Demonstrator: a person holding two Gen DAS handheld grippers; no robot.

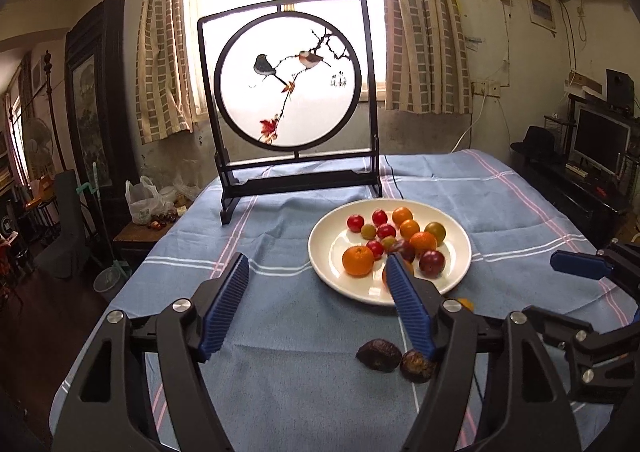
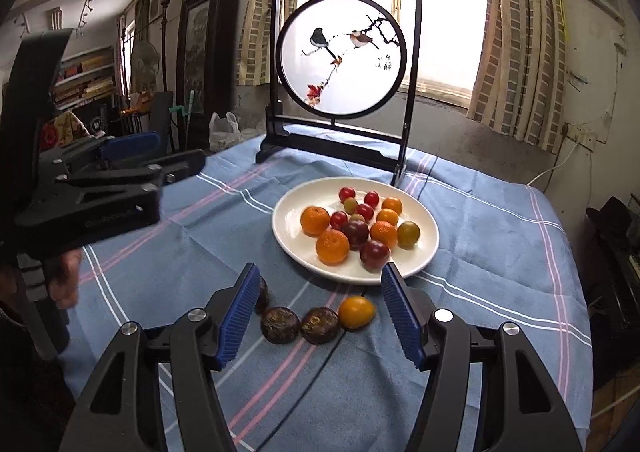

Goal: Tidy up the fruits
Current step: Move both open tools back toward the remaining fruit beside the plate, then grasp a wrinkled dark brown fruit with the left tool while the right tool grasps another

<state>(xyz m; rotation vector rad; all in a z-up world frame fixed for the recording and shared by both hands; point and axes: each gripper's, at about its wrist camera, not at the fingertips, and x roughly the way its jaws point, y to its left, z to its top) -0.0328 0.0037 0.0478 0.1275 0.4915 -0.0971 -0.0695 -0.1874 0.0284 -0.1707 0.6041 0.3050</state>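
Both tools are found spread and empty: the left gripper (image 1: 316,264), the right gripper (image 2: 320,276). Most fruit is collected on the white plate (image 2: 424,252). Three dark fruits (image 2: 280,325) and one small orange (image 2: 357,311) remain on the tablecloth (image 2: 500,292), judged outstanding.

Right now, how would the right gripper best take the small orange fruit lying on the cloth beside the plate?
Grip the small orange fruit across its round middle, coming down from above: a dark wrinkled fruit touches its left side. Probably turn the open right gripper so its fingers close front-to-back.
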